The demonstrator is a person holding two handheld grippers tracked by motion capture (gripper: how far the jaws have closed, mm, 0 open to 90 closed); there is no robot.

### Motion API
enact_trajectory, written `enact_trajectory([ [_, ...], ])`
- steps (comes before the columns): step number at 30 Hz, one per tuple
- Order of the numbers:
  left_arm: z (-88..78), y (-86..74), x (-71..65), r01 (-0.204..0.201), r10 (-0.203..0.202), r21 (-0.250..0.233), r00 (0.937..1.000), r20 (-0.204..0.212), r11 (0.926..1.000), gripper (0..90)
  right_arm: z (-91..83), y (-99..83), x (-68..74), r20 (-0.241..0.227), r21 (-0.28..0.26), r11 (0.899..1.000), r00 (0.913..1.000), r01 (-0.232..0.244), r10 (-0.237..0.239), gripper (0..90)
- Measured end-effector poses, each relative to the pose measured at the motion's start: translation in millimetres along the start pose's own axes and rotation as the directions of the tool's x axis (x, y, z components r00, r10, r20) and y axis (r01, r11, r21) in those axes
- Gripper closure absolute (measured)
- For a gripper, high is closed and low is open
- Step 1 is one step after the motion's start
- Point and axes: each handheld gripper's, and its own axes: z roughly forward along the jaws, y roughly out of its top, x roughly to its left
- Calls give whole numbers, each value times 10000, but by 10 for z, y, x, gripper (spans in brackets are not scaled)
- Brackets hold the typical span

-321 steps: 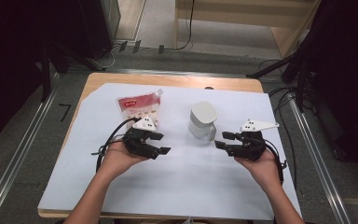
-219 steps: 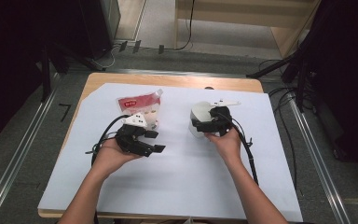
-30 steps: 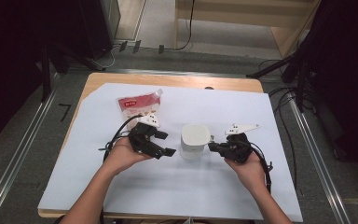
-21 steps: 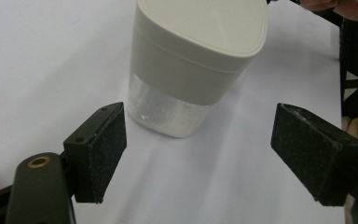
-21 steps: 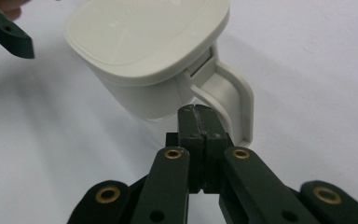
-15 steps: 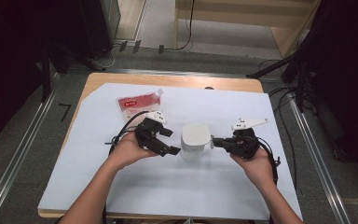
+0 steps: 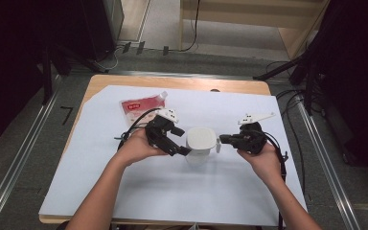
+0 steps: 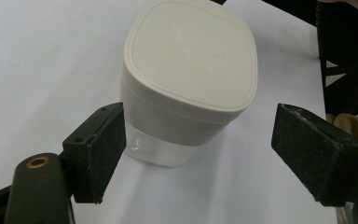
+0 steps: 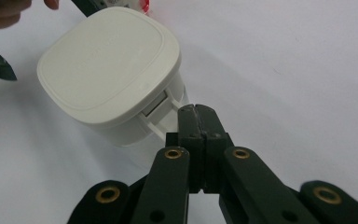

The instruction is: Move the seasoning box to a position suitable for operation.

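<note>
A white container (image 7: 201, 143) with a rounded square lid stands on the white sheet between both hands. My left gripper (image 7: 179, 143) is at its left side and open. Its jaws have just been opening. In the left gripper view the container (image 8: 191, 79) stands just ahead of the gap, and neither of the pads (image 8: 100, 154) touches it. My right gripper (image 7: 222, 139) is at the container's right side and shut. In the right gripper view its tips (image 9: 196, 109) rest against a small latch tab under the lid (image 9: 107, 70), with nothing between the jaws.
A red and white pouch (image 7: 141, 104) lies flat at the back left of the white sheet (image 7: 124, 191). The sheet covers a wooden table (image 7: 172, 82). Black stands and cables ring the table on the floor.
My left gripper has moved right and a little away from me, up to the container's side, with its jaws slightly wider. My right hand has risen a little. The container has stayed put.
</note>
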Motion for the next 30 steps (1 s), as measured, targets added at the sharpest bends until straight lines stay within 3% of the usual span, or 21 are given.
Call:
enact_trajectory([
  [4, 1, 8, 6, -60, 61, -78, 9999, 81, 10000, 177, 36, -1, 19, 10, 8, 10000, 10000, 34, -34, 900],
  [9, 64, -9, -20, -324, 325, 207, 9995, -29, 9993, 152, 53, -7, 36, 125, 43, 10000, 9999, 88, -88, 900],
  [20, 271, -17, 14, -215, 234, 490, 9989, -395, 9986, 141, 55, -27, 33, 166, -30, 10000, 9999, -32, 32, 900],
  [30, 336, 0, 54, -242, 249, 241, 9992, -314, 9994, 145, 54, -40, 45, 221, -134, 9998, 9996, -167, 170, 900],
])
